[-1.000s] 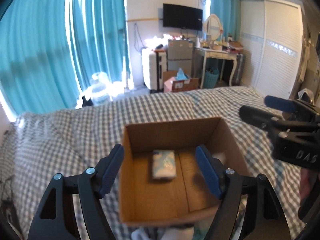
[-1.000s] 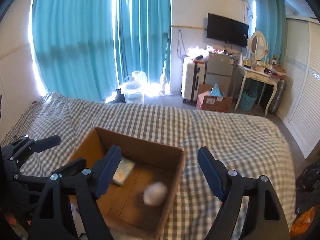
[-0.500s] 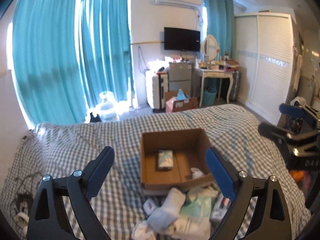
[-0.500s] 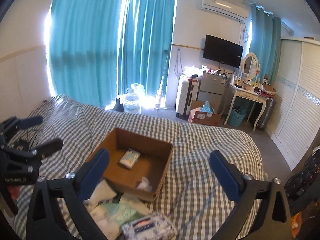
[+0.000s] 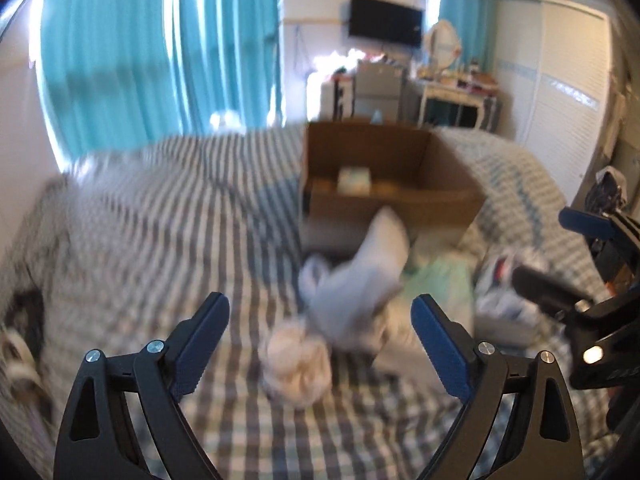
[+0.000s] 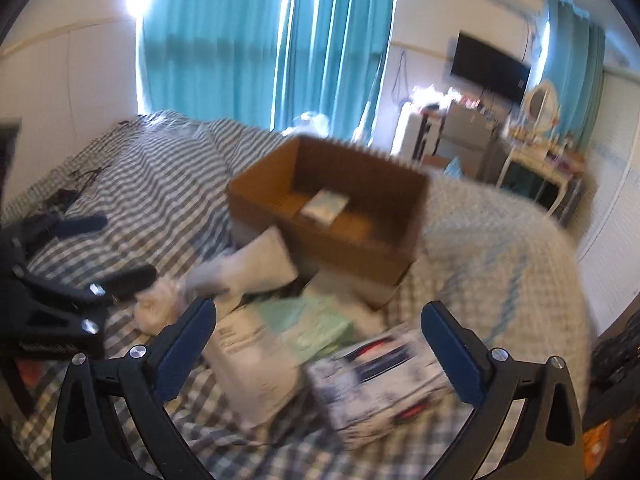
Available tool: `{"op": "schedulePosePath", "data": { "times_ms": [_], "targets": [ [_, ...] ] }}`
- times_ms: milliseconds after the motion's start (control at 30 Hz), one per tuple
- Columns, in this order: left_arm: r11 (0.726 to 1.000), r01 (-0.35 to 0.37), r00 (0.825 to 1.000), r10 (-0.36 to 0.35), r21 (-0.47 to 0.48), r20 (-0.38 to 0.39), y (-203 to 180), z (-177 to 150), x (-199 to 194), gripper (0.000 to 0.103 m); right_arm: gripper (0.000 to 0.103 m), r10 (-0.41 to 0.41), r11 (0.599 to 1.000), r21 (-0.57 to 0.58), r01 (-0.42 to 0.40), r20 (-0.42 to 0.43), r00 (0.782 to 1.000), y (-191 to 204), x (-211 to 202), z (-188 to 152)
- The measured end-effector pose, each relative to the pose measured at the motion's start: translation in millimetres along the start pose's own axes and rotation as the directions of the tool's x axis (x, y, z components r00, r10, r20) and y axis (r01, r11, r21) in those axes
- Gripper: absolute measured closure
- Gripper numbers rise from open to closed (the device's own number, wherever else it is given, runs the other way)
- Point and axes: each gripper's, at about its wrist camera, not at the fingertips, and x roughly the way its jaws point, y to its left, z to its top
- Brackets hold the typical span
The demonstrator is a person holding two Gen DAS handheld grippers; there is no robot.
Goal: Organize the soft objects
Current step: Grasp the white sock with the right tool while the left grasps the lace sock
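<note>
An open cardboard box [image 5: 392, 176] [image 6: 332, 216] stands on the checked bed and holds a small tissue pack [image 5: 354, 178] [image 6: 324, 206]. In front of it lies a pile of soft things: a white sock [image 5: 368, 264] [image 6: 248, 264], a balled cream sock [image 5: 298, 360] [image 6: 156, 308], a white packet [image 6: 252, 356], a mint-green packet [image 6: 308, 320] and a printed tissue pack [image 6: 380, 380]. My left gripper [image 5: 320, 344] is open and empty, low over the balled sock. My right gripper [image 6: 316, 344] is open and empty over the packets. Both views are blurred.
The checked bedspread [image 5: 152, 220] stretches left of the pile. Black cables [image 6: 76, 184] lie at the bed's left side. Teal curtains [image 5: 160, 52], a TV [image 5: 386, 28], a dressing table [image 5: 452, 96] and a white wardrobe [image 5: 560, 72] stand beyond the bed.
Both grippers first pulled back from over the box, then dropped down toward the pile in front of it. Both stay open and empty.
</note>
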Motion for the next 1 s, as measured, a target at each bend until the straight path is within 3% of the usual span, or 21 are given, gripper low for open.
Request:
{"op": "schedulePosePath", "data": {
  "times_ms": [200, 333, 367, 400, 467, 567, 800, 1000],
  "targets": [
    [0.998, -0.043, 0.988, 0.035, -0.050, -0.153, 14.3, -35.8, 52.5, 0.010, 0.000, 0.004, 0.999, 0.041, -0.002, -0.051, 0.999, 1.7, 32.8, -26.9],
    [0.998, -0.041, 0.981, 0.029, -0.055, -0.191, 16.4, -44.4, 66.1, 0.013, 0.000, 0.001, 0.999, 0.040, 0.001, -0.057, 0.998, 4.0, 38.1, -30.0],
    [0.998, -0.044, 0.979, 0.033, -0.049, -0.199, 15.2, -45.5, 68.2, 0.024, 0.000, 0.001, 0.999, 0.039, 0.001, -0.055, 0.999, 4.3, 37.4, -30.5],
    [0.998, -0.046, 0.978, 0.037, -0.039, -0.205, 12.9, -46.4, 70.5, 0.047, 0.000, -0.001, 0.999, 0.036, 0.003, -0.053, 0.999, 4.7, 36.6, -30.9],
    [0.999, -0.041, 0.975, 0.036, -0.016, -0.218, 7.1, -48.3, 74.0, 0.075, 0.000, -0.006, 0.999, 0.035, 0.008, -0.056, 0.998, 5.4, 36.0, -29.7],
    [0.999, -0.029, 0.973, 0.022, -0.026, -0.231, 8.8, -48.7, 74.2, 0.090, 0.000, -0.006, 0.999, 0.038, 0.008, -0.060, 0.998, 7.7, 33.8, -30.1],
    [0.996, 0.009, 0.991, -0.020, -0.086, -0.135, 25.4, -27.3, 42.4, 0.092, 0.000, 0.053, 0.998, 0.030, -0.051, -0.055, 0.997, 21.2, 37.1, -18.9],
    [0.998, -0.034, 0.994, 0.028, -0.045, -0.108, 46.6, -1.8, 42.3, 0.092, 0.000, 0.103, 0.994, -0.016, -0.105, -0.101, 0.990, 50.1, 71.3, -2.2]
  ]
}}
